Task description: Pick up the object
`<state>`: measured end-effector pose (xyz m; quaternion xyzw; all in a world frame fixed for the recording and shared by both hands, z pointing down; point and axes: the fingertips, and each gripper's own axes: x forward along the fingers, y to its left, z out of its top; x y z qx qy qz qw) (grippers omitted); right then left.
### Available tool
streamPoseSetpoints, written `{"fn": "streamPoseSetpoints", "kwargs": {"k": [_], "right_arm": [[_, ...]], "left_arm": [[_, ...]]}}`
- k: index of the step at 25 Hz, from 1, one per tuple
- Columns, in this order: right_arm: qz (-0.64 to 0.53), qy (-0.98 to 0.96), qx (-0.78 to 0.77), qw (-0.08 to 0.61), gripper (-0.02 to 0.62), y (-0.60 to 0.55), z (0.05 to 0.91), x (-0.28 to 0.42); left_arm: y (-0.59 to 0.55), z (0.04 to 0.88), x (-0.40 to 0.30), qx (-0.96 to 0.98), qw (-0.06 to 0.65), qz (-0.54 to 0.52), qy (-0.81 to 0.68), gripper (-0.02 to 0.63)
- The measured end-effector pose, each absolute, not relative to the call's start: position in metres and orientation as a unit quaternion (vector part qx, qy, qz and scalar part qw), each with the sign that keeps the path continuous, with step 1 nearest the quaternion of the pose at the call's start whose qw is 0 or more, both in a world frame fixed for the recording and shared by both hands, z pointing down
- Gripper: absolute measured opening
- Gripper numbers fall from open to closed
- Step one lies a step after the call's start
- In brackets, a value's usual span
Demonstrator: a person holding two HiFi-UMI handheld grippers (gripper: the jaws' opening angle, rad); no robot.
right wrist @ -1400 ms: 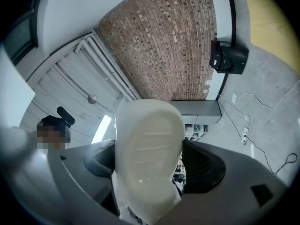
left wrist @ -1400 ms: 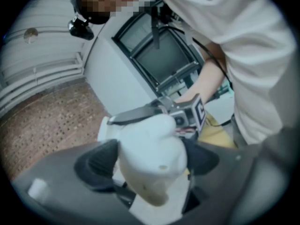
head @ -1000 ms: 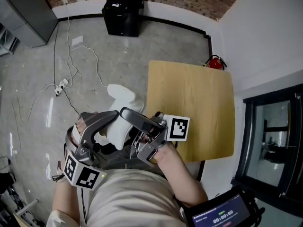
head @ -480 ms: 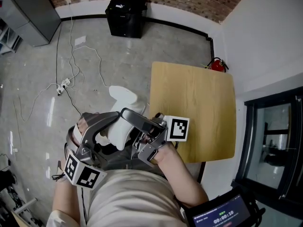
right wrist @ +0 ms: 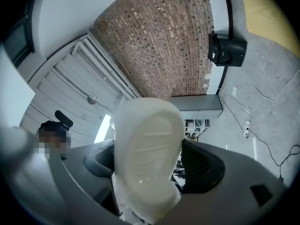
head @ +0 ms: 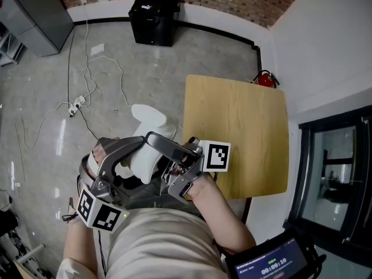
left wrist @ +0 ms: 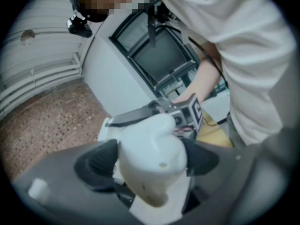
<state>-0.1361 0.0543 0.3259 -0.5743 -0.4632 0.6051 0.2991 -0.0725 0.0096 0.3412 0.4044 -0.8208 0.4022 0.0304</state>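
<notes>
A white, shoe-shaped moulded object [head: 146,137] hangs above the concrete floor, close to the person's chest and left of the wooden table [head: 238,132]. My left gripper [head: 131,157] is shut on it from the left; in the left gripper view the object [left wrist: 151,154] fills the gap between both dark pads [left wrist: 100,158]. My right gripper [head: 161,149] grips it from the right. In the right gripper view its ribbed, sole-like face [right wrist: 148,149] sits squeezed between the pads [right wrist: 202,167]. The object's lower end is hidden behind both grippers.
A black box [head: 154,17] stands at the brick wall, a grey cabinet [head: 29,16] at the far left. Cables and a power strip [head: 75,104] lie on the floor. A red fire extinguisher [head: 266,78] sits behind the table. A screen device [head: 270,263] shows at bottom right.
</notes>
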Motion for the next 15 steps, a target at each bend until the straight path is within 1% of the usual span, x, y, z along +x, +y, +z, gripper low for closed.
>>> {"fn": "streamPoseSetpoints", "kwargs": {"k": [15], "right_arm": [[0.602, -0.470, -0.567, 0.308, 0.408, 0.0546, 0.3332, -0.1364]], "left_arm": [[0.0103, 0.3476, -0.0728, 0.412, 0.043, 0.403, -0.816, 0.417]]}}
